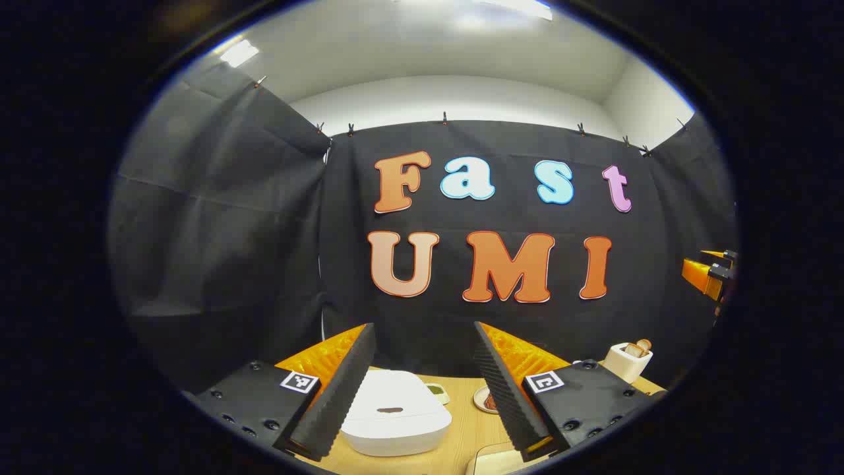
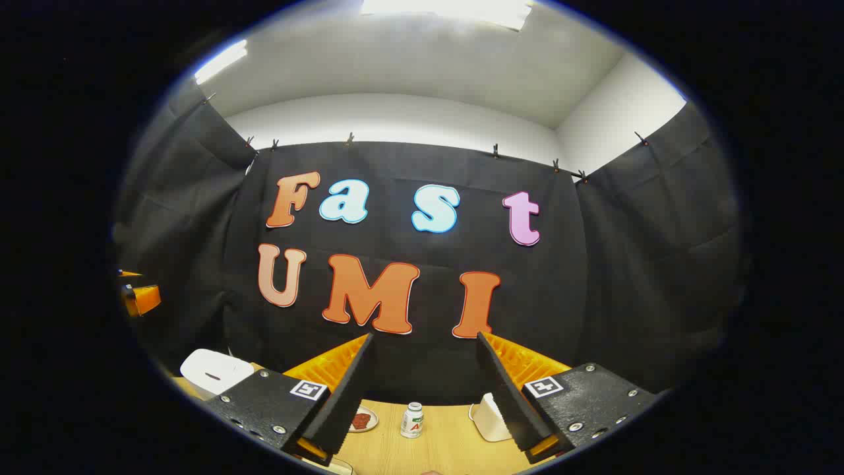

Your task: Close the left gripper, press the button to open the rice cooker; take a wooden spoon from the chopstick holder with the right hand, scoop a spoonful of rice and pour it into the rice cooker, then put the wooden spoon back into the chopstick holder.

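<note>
The white rice cooker (image 1: 395, 412) stands on the wooden table with its lid down, a dark button on top, just below and beyond my left gripper (image 1: 422, 330), which is open and empty. The same cooker (image 2: 212, 371) sits low at the left of the right gripper view. A white chopstick holder (image 1: 628, 359) with a wooden spoon handle (image 1: 639, 346) sticking out stands at the back right. My right gripper (image 2: 424, 336) is open and empty above the table. A white container (image 2: 489, 417), likely that holder, is partly hidden behind its right finger.
A small dish (image 1: 486, 399) with reddish-brown contents lies right of the cooker, seen also as the dish (image 2: 361, 420). A small white bottle (image 2: 412, 420) stands beside it. A cream object (image 1: 494, 460) peeks in at the near table edge. Black cloth walls close in the booth.
</note>
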